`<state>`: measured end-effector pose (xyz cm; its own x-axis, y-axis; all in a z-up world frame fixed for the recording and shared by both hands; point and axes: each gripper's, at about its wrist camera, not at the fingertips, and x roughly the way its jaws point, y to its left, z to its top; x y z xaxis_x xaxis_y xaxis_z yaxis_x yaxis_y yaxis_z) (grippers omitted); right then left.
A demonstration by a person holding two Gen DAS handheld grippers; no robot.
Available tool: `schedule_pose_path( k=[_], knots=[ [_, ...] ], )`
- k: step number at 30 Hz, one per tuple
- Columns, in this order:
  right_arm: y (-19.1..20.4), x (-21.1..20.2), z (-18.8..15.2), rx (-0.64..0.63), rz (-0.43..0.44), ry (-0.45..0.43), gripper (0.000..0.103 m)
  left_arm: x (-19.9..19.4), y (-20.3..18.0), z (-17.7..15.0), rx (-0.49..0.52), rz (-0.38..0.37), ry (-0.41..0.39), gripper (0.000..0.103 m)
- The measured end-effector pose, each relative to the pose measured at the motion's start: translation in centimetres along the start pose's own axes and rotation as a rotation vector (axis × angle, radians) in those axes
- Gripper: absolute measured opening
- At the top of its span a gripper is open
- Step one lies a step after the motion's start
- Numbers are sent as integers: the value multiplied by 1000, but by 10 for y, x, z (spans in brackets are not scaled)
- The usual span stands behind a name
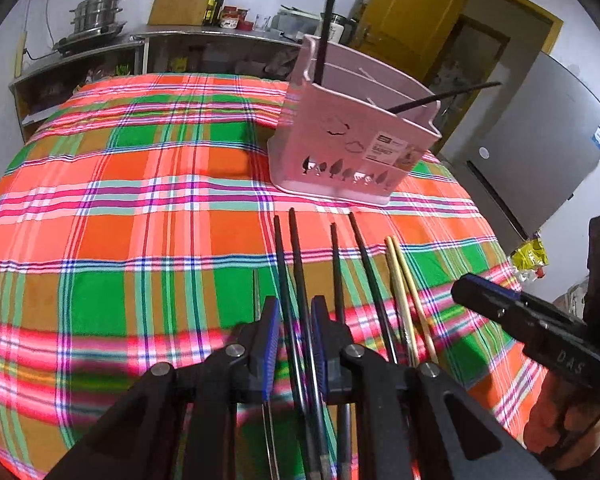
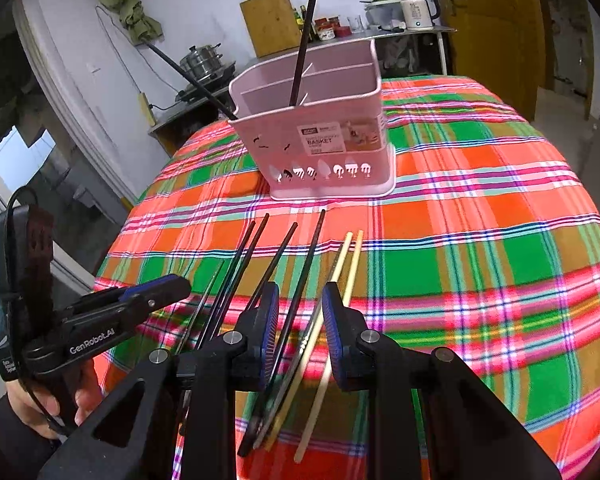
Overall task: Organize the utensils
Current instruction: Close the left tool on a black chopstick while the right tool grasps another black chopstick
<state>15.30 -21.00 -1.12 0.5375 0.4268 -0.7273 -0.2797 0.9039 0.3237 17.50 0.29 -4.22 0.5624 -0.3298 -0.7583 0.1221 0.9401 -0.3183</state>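
Note:
A pink utensil basket (image 1: 340,136) (image 2: 320,132) stands on the plaid tablecloth and holds two black chopsticks (image 1: 324,24) (image 2: 302,48). Several black chopsticks (image 1: 296,264) (image 2: 284,256) and a pale wooden pair (image 1: 404,288) (image 2: 350,264) lie in a row in front of it. My left gripper (image 1: 294,340) hovers open over the two leftmost black chopsticks, its fingers on either side of them. My right gripper (image 2: 300,324) is open above a black chopstick and the wooden pair. Each gripper shows in the other's view (image 1: 520,316) (image 2: 132,308).
The table is covered by an orange, green and pink plaid cloth (image 1: 140,208) (image 2: 480,220). Behind it stands a metal shelf with a steamer pot (image 1: 98,12), bottles and a kettle (image 2: 416,8). A yellow door (image 1: 412,12) and a grey fridge (image 1: 540,140) lie beyond.

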Motion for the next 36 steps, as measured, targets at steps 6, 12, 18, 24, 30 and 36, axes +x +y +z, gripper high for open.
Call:
schedule_pose_path(
  k=[6, 12, 18, 24, 30, 36],
  knots=[
    [2, 20, 5, -4, -1, 28, 18, 25, 10, 13, -12, 12, 31, 16],
    [2, 33, 9, -6, -9, 46, 17, 39, 9, 23, 1, 8, 39, 16],
    [2, 45, 13, -6, -16, 61, 17, 56, 6, 24, 21, 45, 83, 16],
    [1, 57, 16, -4, -21, 77, 17, 58, 3, 22, 52, 52, 68, 16],
    [5, 75, 22, -8, -28, 103, 17, 58, 6, 24, 31, 62, 69, 16],
    [5, 91, 26, -5, -46, 129, 17, 58, 11, 25, 9, 54, 80, 16]
  ],
)
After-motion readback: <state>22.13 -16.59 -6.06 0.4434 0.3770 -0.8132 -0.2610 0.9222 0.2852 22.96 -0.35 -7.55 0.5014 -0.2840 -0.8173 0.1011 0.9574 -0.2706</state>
